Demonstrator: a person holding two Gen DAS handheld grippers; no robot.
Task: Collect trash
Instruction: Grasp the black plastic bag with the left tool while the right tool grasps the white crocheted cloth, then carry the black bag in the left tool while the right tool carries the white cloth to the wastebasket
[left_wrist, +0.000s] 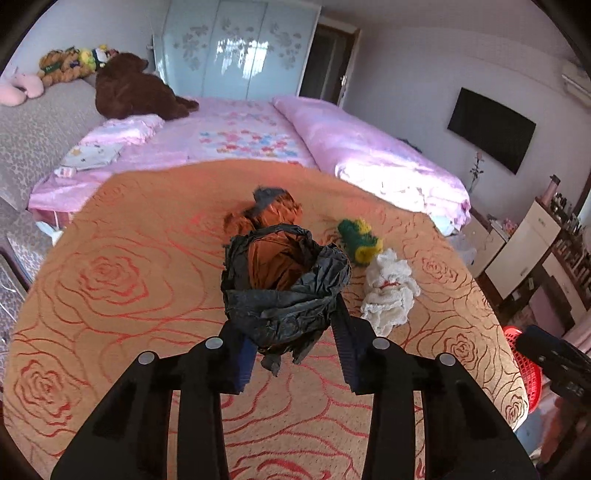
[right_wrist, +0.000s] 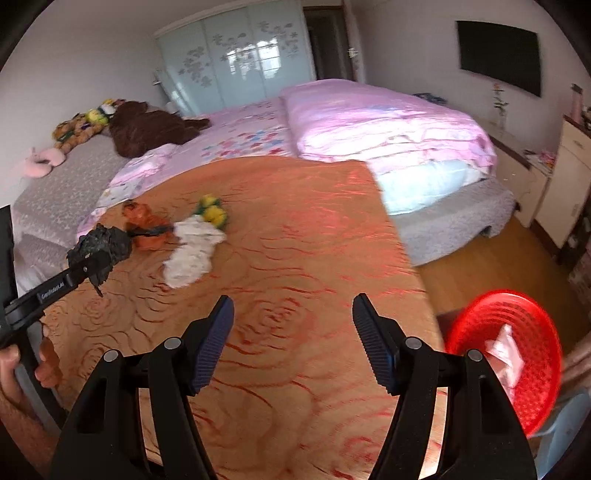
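Note:
My left gripper (left_wrist: 291, 336) is shut on a crumpled black plastic bag (left_wrist: 284, 295), held a little above the orange rose-patterned tablecloth (left_wrist: 110, 288). Something brown shows in the bag's mouth. Beyond it on the cloth lie a brown crumpled wrapper (left_wrist: 273, 214), a green-and-yellow wad (left_wrist: 360, 236) and a white crumpled wad (left_wrist: 389, 291). The right wrist view shows the same bag (right_wrist: 101, 247) at the left, with the wrapper (right_wrist: 144, 225), white wad (right_wrist: 192, 251) and green-yellow wad (right_wrist: 212, 212) nearby. My right gripper (right_wrist: 293, 332) stands open over bare cloth with nothing between its fingers.
A red mesh basket (right_wrist: 506, 365) with pale paper inside sits past the table's right edge, also seen as a red basket (left_wrist: 524, 369). A bed with pink bedding (right_wrist: 369, 122) and plush toys lies beyond the table. Cabinets (left_wrist: 524, 240) line the right wall.

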